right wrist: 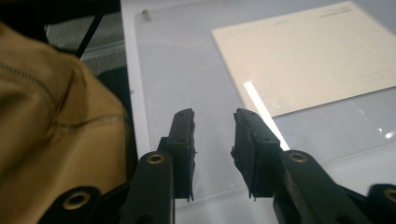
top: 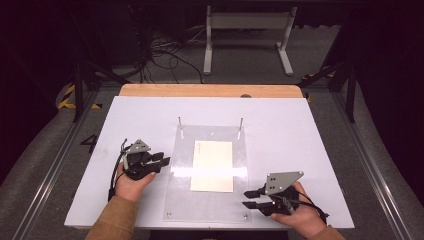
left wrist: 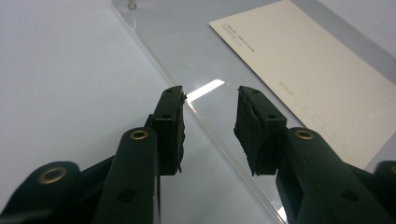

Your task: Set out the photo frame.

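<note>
Left gripper (top: 162, 161): jaws spread, empty, hovering at left edge of clear acrylic sheet (top: 180, 200). Right gripper (top: 251, 198): jaws parted, nothing between, low over sheet's near right corner. Cream card (top: 213, 165) between both grippers, flat under or on sheet, cannot tell which. Two metal pins (top: 180, 123) beyond, at sheet's far edge. White bench (top: 135, 115) beneath.

Two upright pins (top: 180, 121) at clear plate (top: 216, 210) far edge; white table (top: 280, 120) around plate open.
</note>
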The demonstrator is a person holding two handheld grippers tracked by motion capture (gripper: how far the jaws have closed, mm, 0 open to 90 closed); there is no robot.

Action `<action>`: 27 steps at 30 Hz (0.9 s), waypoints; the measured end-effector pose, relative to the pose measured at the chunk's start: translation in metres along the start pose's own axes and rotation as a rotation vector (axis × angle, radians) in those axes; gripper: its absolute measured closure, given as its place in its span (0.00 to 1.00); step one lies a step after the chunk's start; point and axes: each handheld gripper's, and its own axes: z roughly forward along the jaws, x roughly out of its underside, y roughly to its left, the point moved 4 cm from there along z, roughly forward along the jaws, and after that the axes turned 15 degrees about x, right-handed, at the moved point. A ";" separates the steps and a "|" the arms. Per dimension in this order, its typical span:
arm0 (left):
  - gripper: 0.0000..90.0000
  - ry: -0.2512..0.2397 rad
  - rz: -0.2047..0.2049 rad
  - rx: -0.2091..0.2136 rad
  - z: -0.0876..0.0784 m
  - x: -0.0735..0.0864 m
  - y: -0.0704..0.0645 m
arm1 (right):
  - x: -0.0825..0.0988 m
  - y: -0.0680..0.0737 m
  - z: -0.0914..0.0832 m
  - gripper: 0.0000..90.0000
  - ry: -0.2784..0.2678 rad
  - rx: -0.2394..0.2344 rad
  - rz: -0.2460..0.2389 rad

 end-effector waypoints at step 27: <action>0.52 -0.131 0.100 0.024 -0.035 0.006 -0.015 | -0.046 -0.103 0.009 0.50 -0.163 0.296 0.226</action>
